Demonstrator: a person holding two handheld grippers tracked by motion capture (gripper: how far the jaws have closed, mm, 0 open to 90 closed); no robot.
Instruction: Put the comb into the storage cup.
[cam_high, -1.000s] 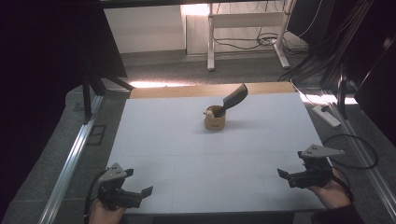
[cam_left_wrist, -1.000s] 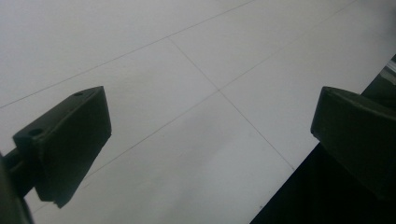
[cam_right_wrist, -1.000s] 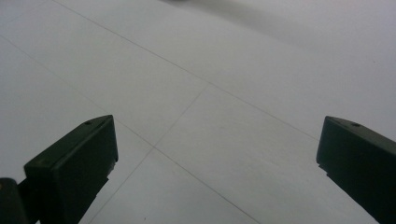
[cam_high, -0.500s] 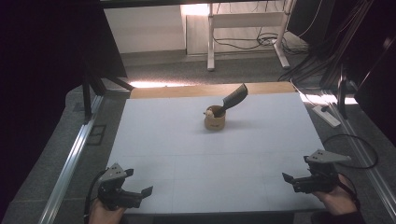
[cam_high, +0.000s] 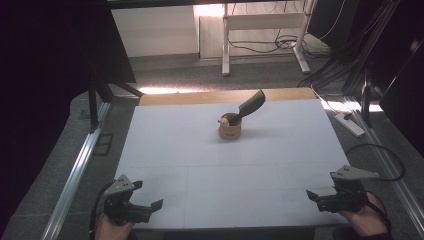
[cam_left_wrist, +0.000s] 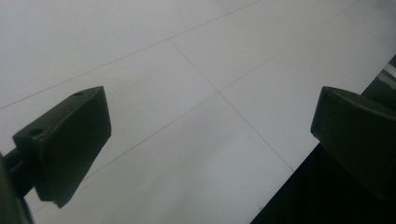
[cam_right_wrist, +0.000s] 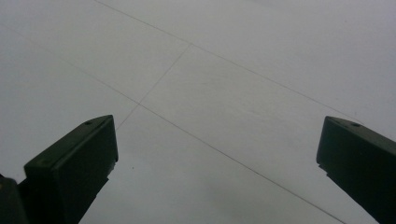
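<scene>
A small round wooden cup stands on the far middle of the white table. A dark flat tool leans out of the cup toward the far right, beside a small pale piece at the rim. My left gripper rests at the near left corner, open, with nothing between its jaws. At the near right corner my right gripper is held by a hand, open over bare table. Both grippers are far from the cup.
A wooden strip runs along the table's far edge. A metal rail lies on the floor at the left. On the floor at the right are a power strip and cables. White desk legs stand beyond.
My right gripper has drawn back a little toward the table's near edge. The left gripper, the cup and the tool have not moved.
</scene>
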